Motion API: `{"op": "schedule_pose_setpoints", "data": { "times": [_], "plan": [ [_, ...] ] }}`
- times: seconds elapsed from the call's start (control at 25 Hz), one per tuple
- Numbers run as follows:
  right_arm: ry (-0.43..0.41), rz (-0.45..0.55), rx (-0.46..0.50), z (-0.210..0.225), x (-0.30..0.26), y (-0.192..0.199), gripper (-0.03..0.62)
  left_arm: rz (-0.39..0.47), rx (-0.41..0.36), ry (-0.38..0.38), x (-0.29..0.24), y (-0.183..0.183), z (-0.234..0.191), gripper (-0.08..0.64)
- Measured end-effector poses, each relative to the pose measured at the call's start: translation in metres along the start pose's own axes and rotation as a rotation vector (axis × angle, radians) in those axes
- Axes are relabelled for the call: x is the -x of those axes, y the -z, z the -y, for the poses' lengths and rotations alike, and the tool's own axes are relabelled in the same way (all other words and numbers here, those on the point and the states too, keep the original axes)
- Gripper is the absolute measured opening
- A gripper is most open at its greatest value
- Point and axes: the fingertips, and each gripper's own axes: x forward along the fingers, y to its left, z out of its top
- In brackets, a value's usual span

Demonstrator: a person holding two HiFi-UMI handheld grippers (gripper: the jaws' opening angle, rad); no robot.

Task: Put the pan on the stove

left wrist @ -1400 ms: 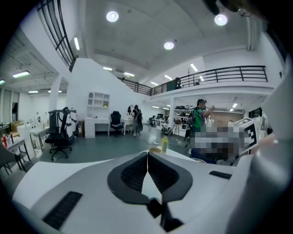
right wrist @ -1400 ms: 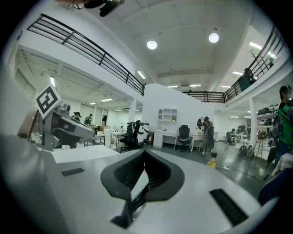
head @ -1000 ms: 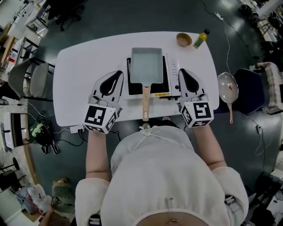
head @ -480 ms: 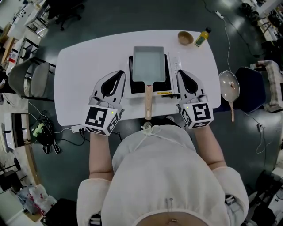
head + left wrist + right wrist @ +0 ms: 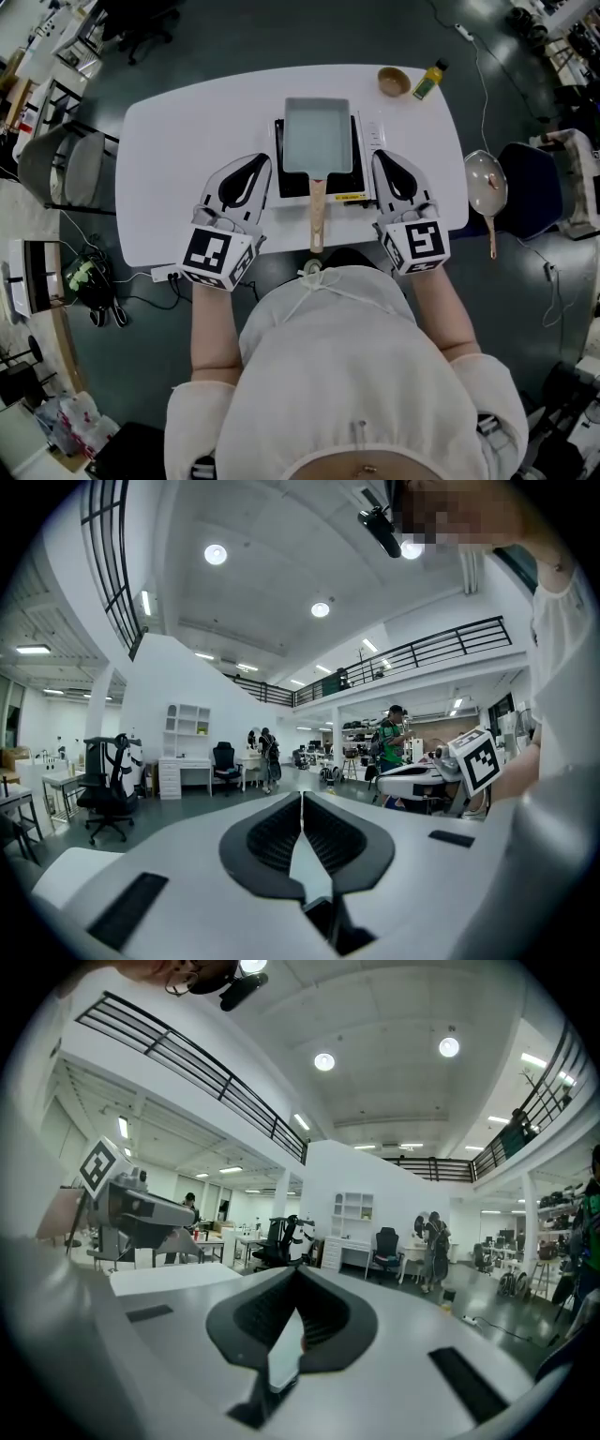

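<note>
So, little has changed over the last second. On the left, the left gripper has edged a touch rightward toward the stove. It lies on the white table just beside the stove's left side. Its own view shows the jaws pressed together with nothing between them and pointing out into the room, not at the pan.

In the middle, the rectangular grey pan with a wooden handle sits on the black portable stove, same as a second ago. The handle points near, toward the person, and reaches about to the table's near edge. No gripper touches it.

On the right, the right gripper has also nudged inward and now lies just beside the stove's right side. Its jaws are together and empty in its own view.

At the table's far right corner stand a small wooden bowl and a small bottle of yellow liquid, unmoved.

Judgement: the pan is already placed and released, so the task looks finished. The small inward drift reads as the hands settling, not as a new grasp.
</note>
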Motion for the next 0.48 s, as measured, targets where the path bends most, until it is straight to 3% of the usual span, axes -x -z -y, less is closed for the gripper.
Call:
{"op": "schedule_pose_setpoints", "data": {
  "times": [0.2, 0.48],
  "plan": [
    [-0.004, -0.003, -0.008, -0.004, 0.001, 0.000, 0.002, 0.002, 0.033, -0.006, 0.004, 0.001, -0.001, 0.023],
    [0.024, -0.003, 0.004, -0.006, 0.007, 0.000, 0.002, -0.036, 0.015, -0.061, 0.009, 0.012, -0.010, 0.023]
  ]
}}
